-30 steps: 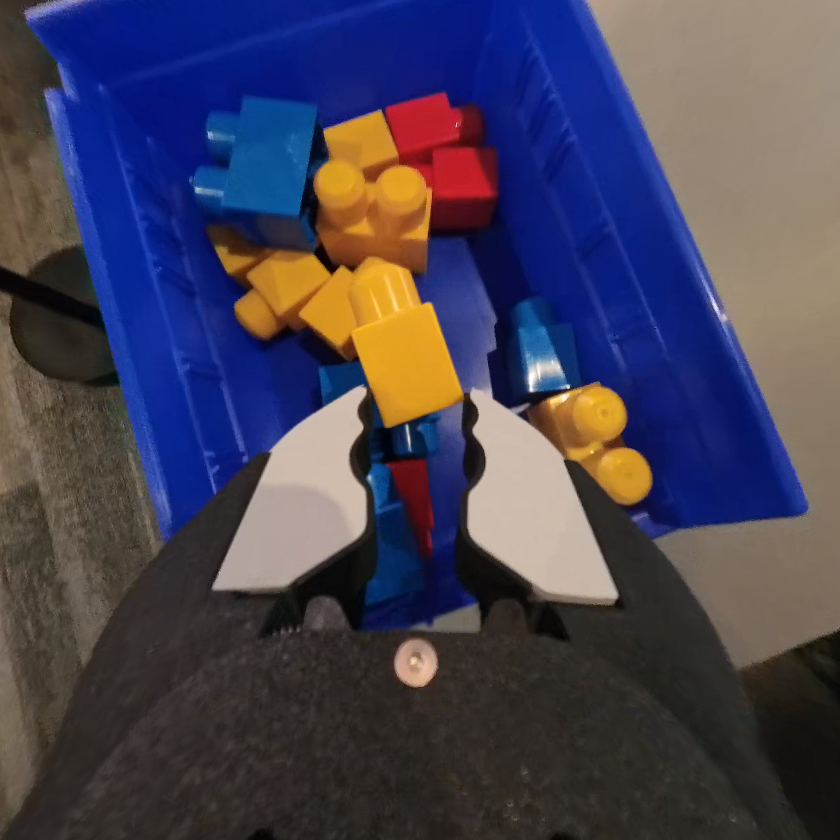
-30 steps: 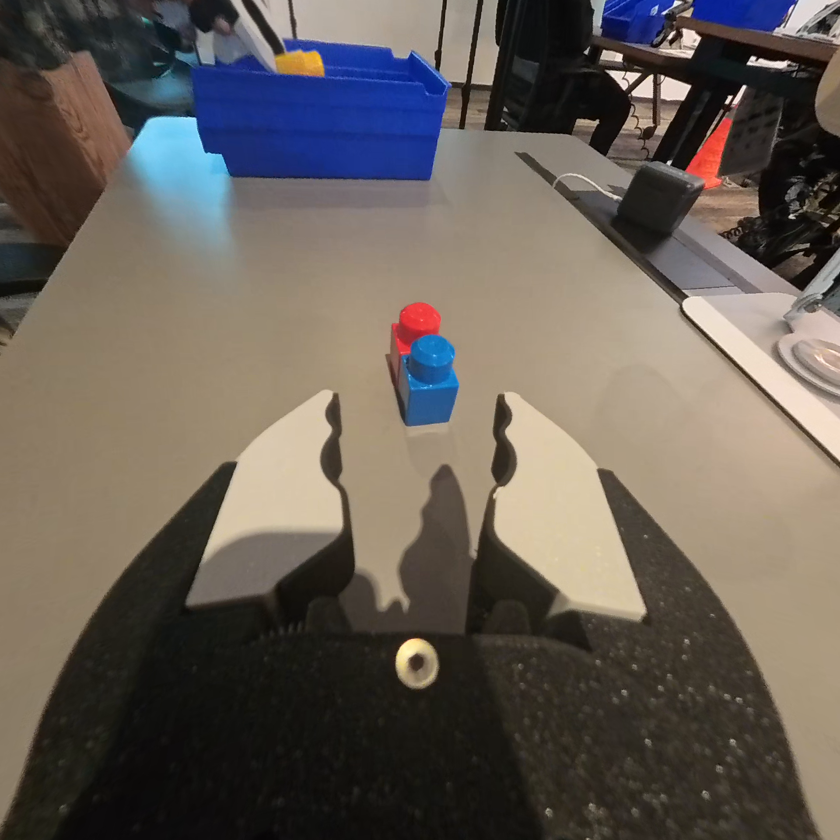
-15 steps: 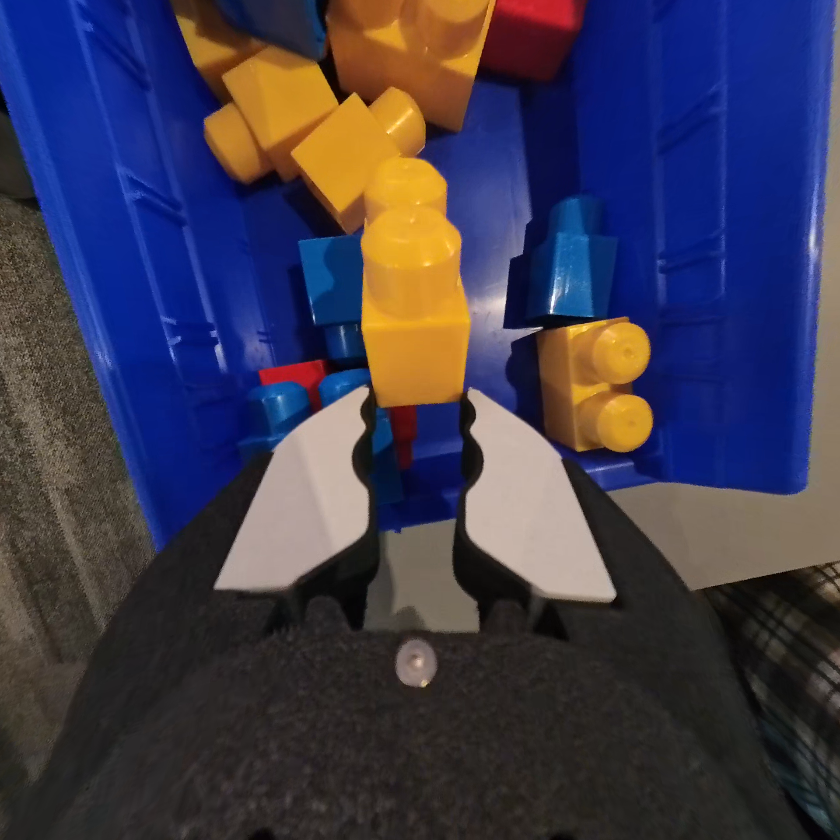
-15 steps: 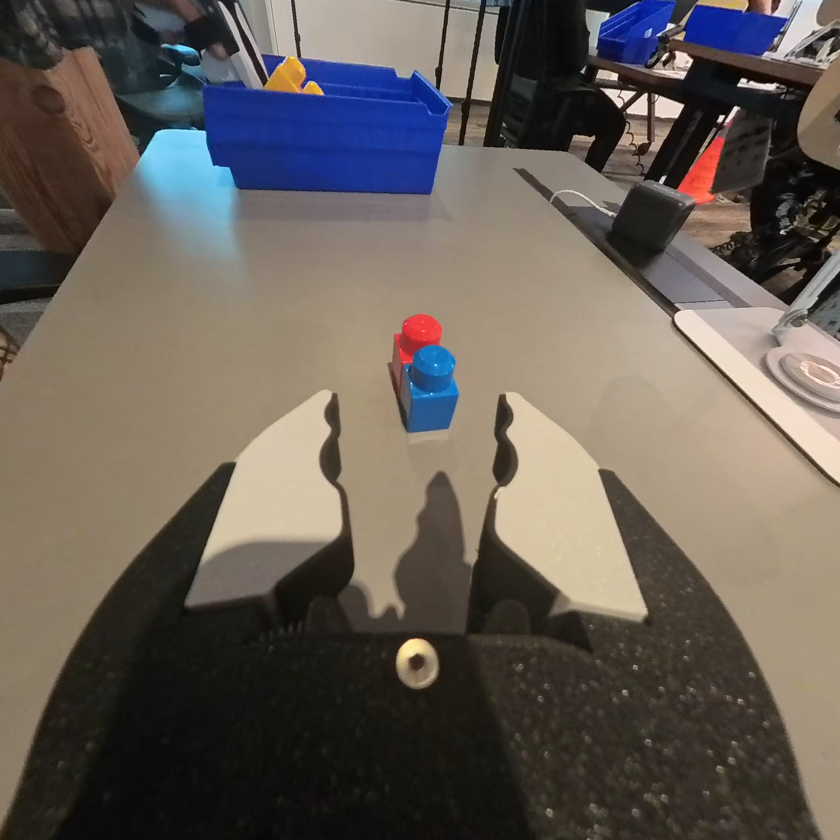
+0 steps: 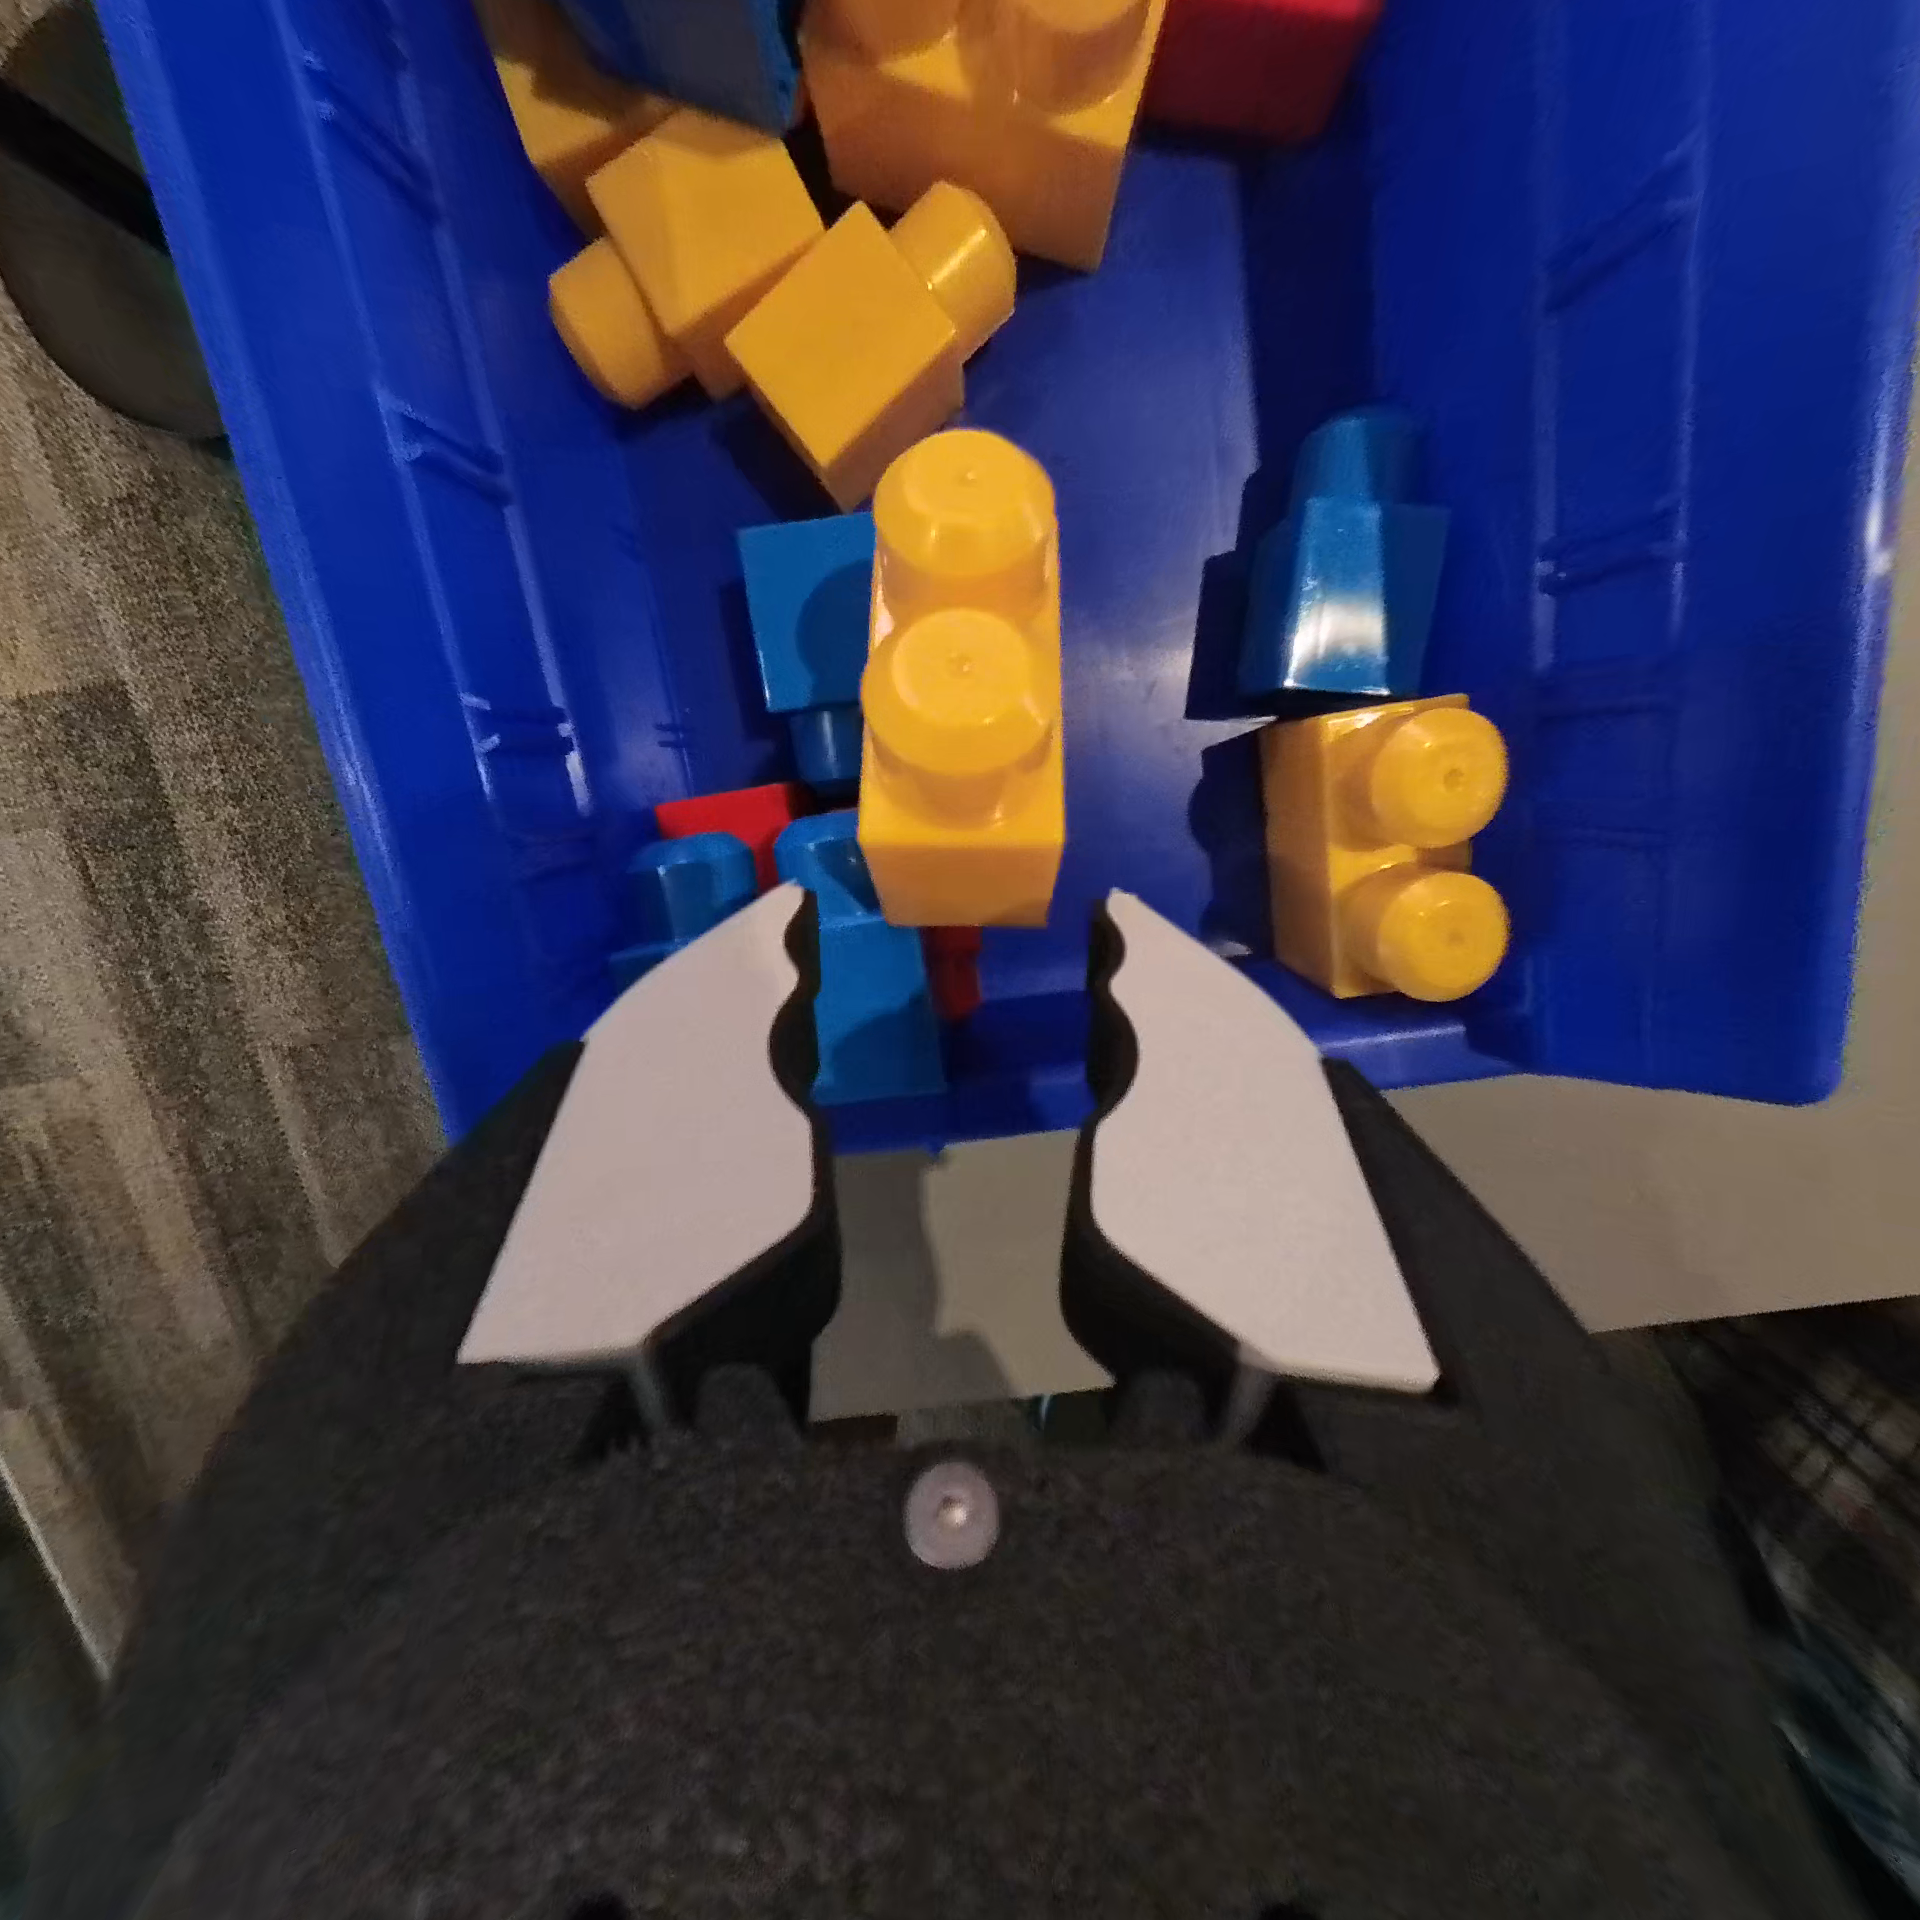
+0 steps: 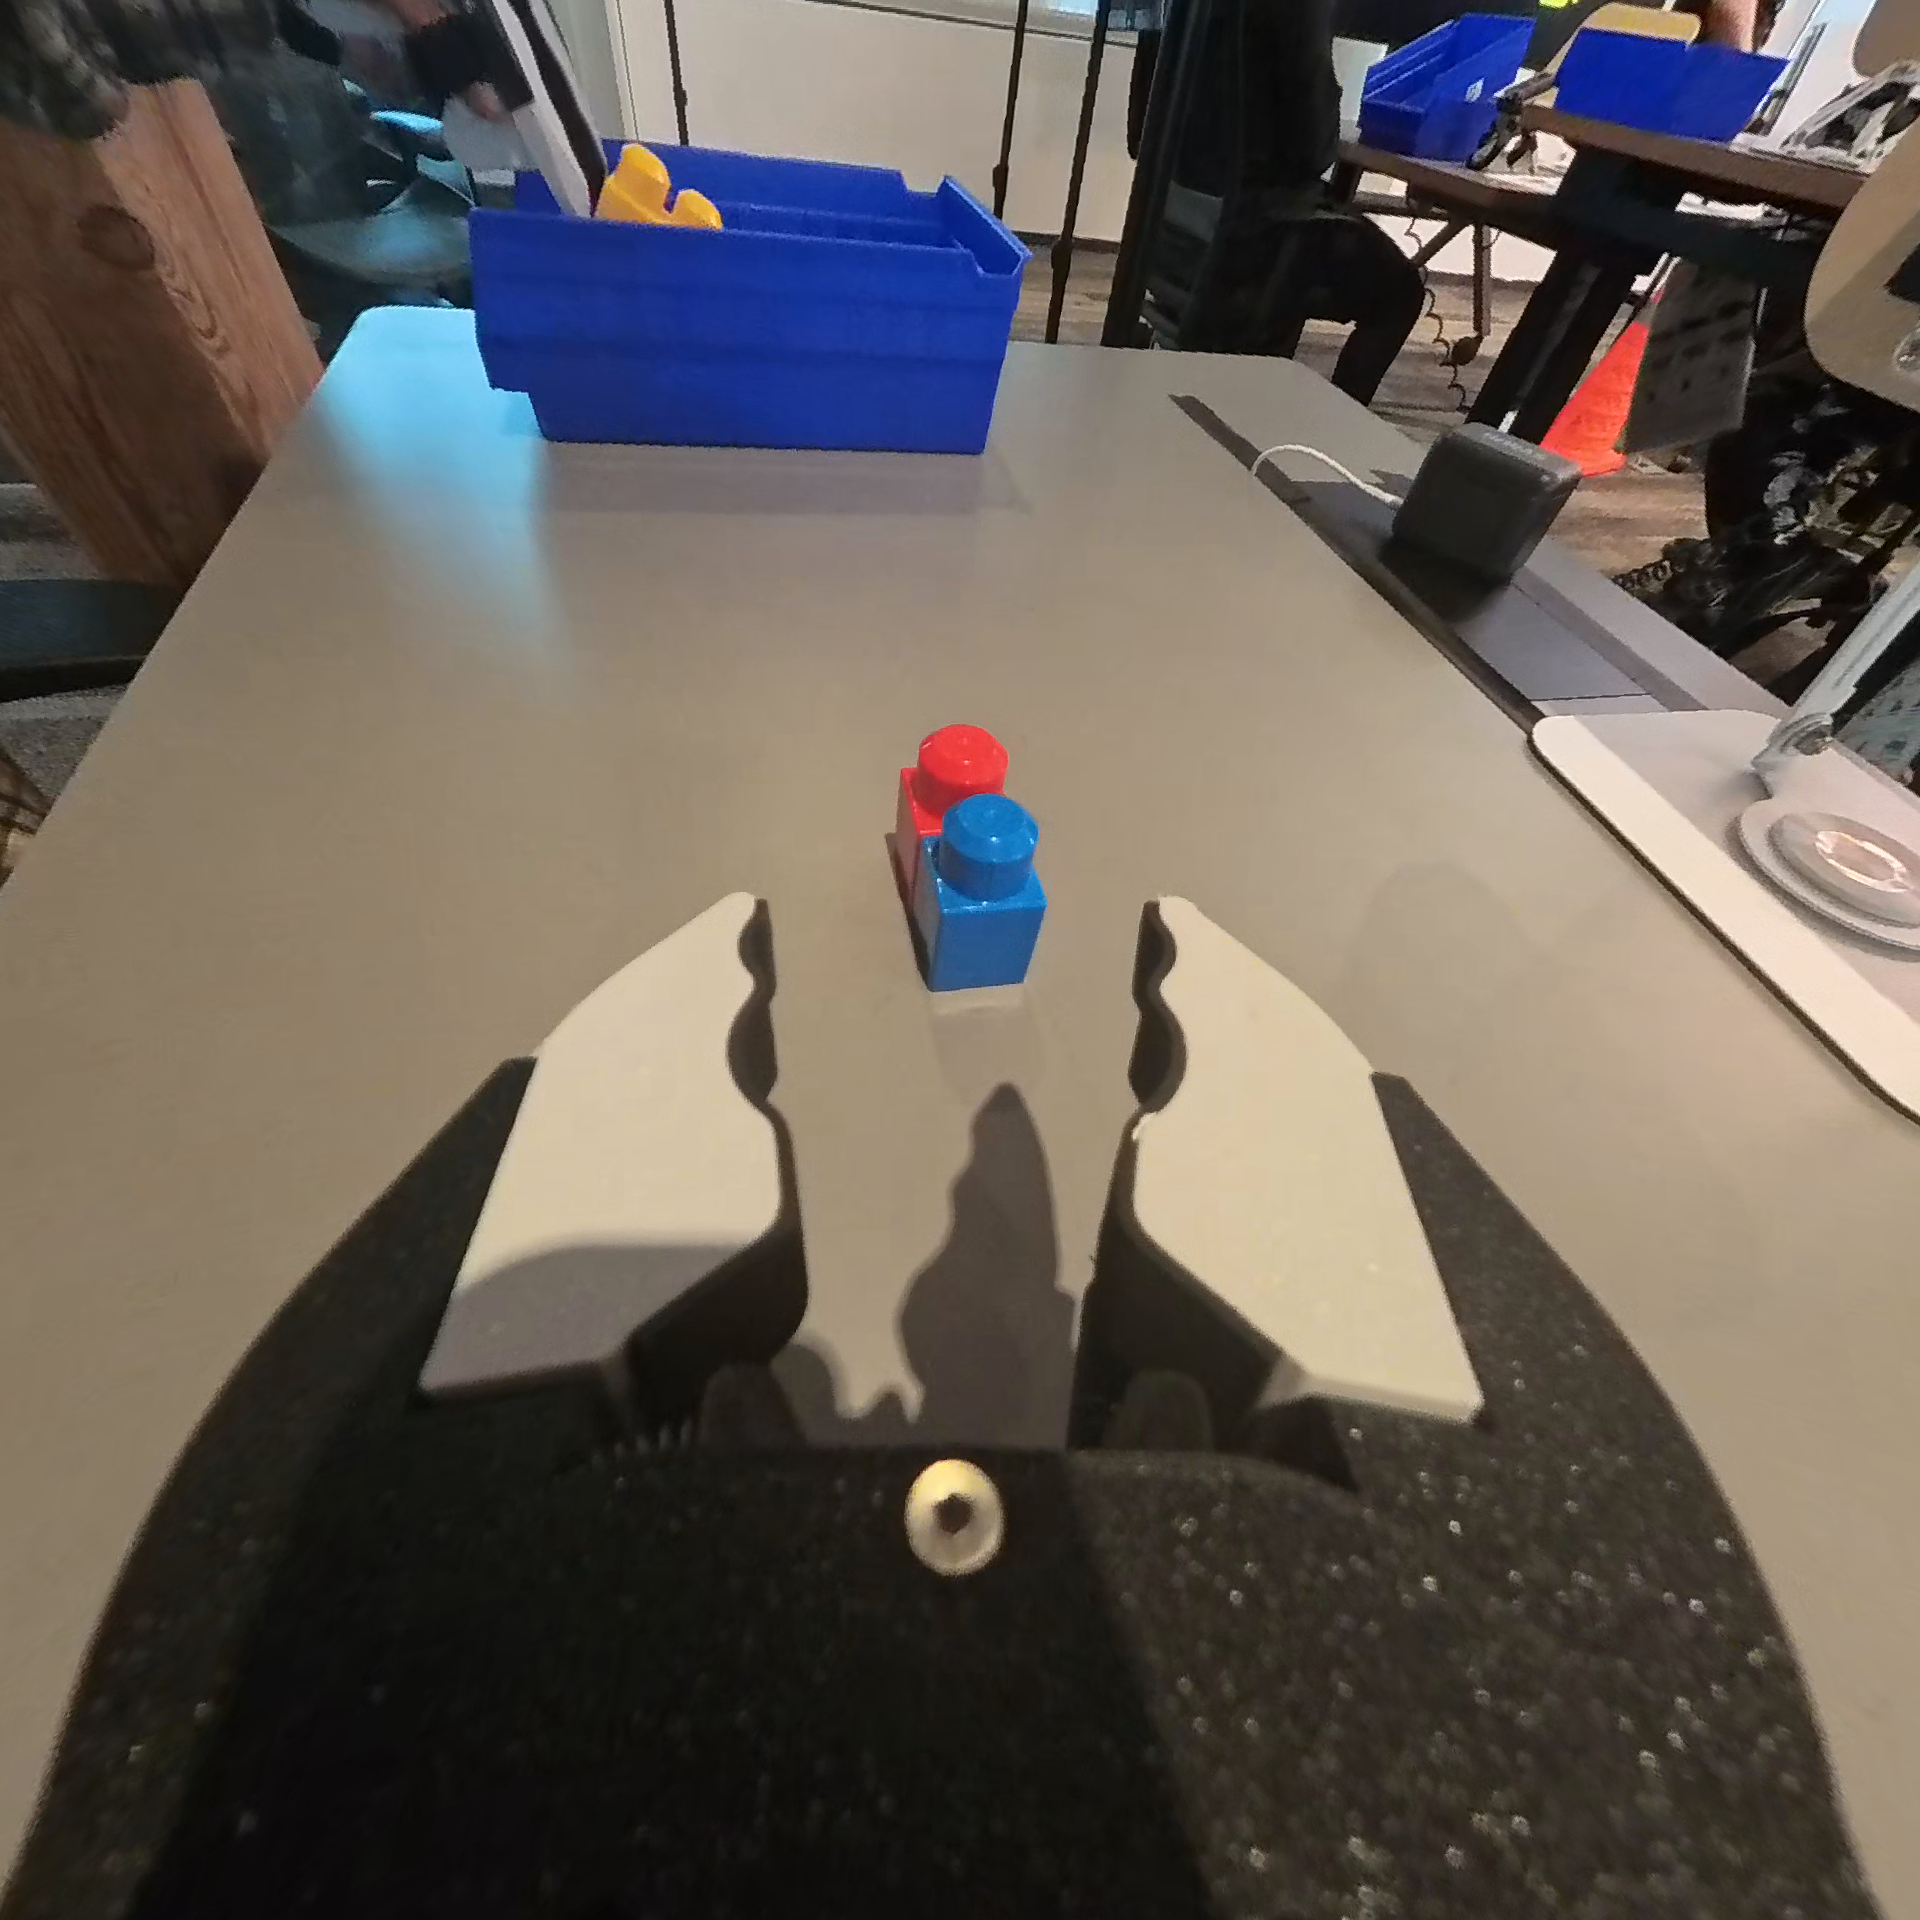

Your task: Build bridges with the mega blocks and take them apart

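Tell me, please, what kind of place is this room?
Probably a shared office or lab workroom. A long grey table holds a blue plastic bin; behind it stand more tables carrying similar blue bins, and an orange traffic cone sits on the floor.

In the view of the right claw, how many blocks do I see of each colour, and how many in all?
Red block, on the table: 1
Blue block, on the table, against the red one: 1
Yellow block, above the bin: 1
Total: 3
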Tool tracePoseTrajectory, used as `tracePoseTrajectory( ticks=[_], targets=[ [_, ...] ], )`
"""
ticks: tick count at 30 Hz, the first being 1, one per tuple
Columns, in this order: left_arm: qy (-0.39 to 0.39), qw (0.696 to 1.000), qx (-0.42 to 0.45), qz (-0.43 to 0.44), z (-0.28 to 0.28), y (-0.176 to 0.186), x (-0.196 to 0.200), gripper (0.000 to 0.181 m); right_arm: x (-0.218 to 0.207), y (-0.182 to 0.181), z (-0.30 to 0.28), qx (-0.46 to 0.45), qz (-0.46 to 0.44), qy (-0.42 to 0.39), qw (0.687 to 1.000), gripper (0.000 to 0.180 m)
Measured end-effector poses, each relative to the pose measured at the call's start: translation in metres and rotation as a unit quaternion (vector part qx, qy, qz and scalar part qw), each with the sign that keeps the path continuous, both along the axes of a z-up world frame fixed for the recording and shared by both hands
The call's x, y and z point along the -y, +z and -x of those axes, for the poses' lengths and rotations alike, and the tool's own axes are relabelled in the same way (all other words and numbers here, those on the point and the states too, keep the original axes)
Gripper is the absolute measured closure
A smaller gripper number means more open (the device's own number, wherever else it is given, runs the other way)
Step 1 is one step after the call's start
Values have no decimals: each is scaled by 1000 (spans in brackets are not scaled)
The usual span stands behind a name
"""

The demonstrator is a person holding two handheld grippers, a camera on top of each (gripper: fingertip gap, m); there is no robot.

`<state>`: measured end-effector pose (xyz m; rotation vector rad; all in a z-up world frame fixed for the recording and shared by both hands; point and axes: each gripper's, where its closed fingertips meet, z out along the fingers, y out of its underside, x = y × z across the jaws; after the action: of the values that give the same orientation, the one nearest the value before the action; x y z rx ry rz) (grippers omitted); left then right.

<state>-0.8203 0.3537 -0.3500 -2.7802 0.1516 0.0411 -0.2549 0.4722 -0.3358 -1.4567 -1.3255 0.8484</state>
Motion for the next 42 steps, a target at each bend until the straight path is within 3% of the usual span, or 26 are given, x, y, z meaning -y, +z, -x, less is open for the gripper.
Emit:
tracePoseTrajectory(
  ticks=[9, 18, 28, 42],
  targets=[
    [-26, 999, -30, 13, -8, 21, -13, 115, 1, -1, 1, 3, 1, 3, 1000, 113],
    [-90, 971, -76, 206, -12, 39, -25, 98, 2, -2, 2, 2, 2, 7, 1000, 113],
    [-74, 921, -99, 371, -9, 9, -33, 111, 2, -1, 1, 1, 0, 8, 1000, 113],
    [-82, 911, -95, 392, -3, -18, -23, 143, 2, -2, 1, 2, 0, 6, 1000, 113]
  ],
)
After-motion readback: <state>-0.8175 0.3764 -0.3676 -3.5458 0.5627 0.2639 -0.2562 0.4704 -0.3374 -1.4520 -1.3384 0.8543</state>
